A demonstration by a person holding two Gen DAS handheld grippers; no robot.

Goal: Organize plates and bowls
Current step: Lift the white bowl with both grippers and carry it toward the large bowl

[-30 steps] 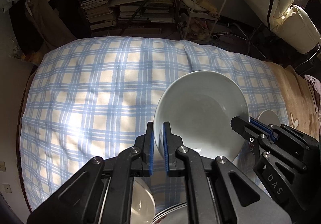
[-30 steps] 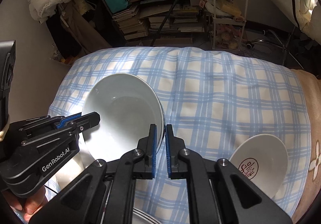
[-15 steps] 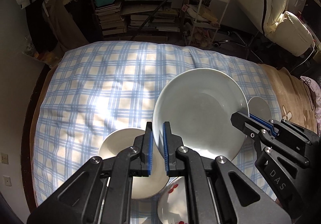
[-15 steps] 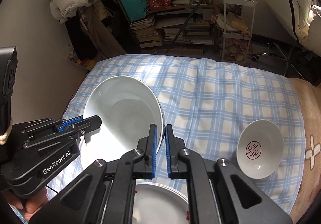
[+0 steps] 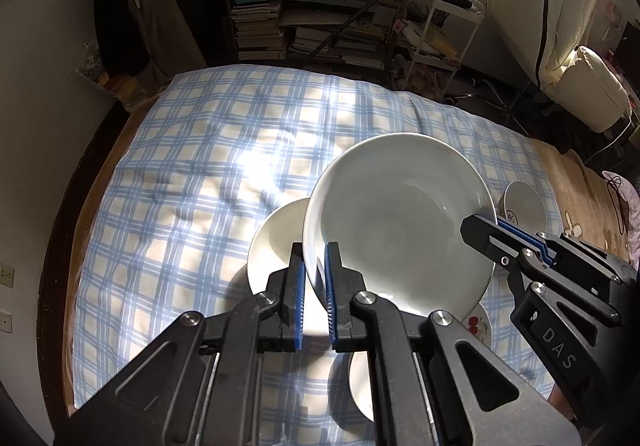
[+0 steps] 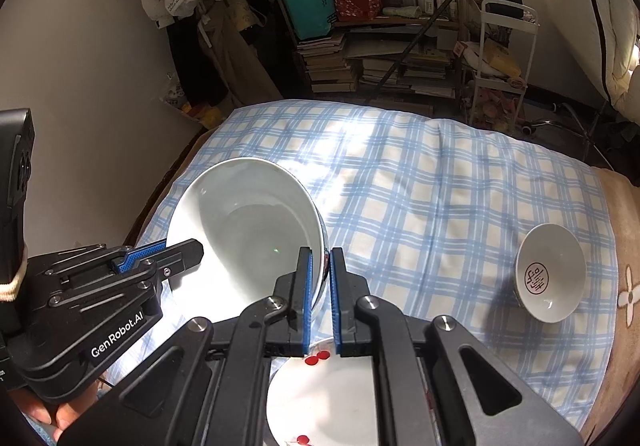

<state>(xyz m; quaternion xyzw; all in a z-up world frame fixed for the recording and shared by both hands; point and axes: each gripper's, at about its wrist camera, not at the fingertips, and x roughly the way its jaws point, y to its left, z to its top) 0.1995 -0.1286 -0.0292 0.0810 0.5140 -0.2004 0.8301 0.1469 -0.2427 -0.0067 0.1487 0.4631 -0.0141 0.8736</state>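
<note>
Big white bowl [image 5: 400, 222] has risen off the checked blue cloth [image 5: 192, 182] since a second ago; more dishes show beneath now. Left gripper [image 5: 316, 286] clenched on bowl rim at 7 o'clock, right gripper [image 6: 320, 286] clenched on opposite rim, 5 o'clock in its own view. Bowl held tilted, above plain white plate [image 5: 276, 246] and cherry-print plate [image 6: 332, 398]. Small bowl with red stamp [image 6: 550, 272] sits on cloth at 3 o'clock, well apart.

Left wrist view, steeply down past its left gripper [image 5: 315, 288], right wrist view likewise past its right gripper [image 6: 320, 288], both sharing the large white bowl [image 5: 400, 222] between them, checked cloth [image 6: 420, 198] beyond.
</note>
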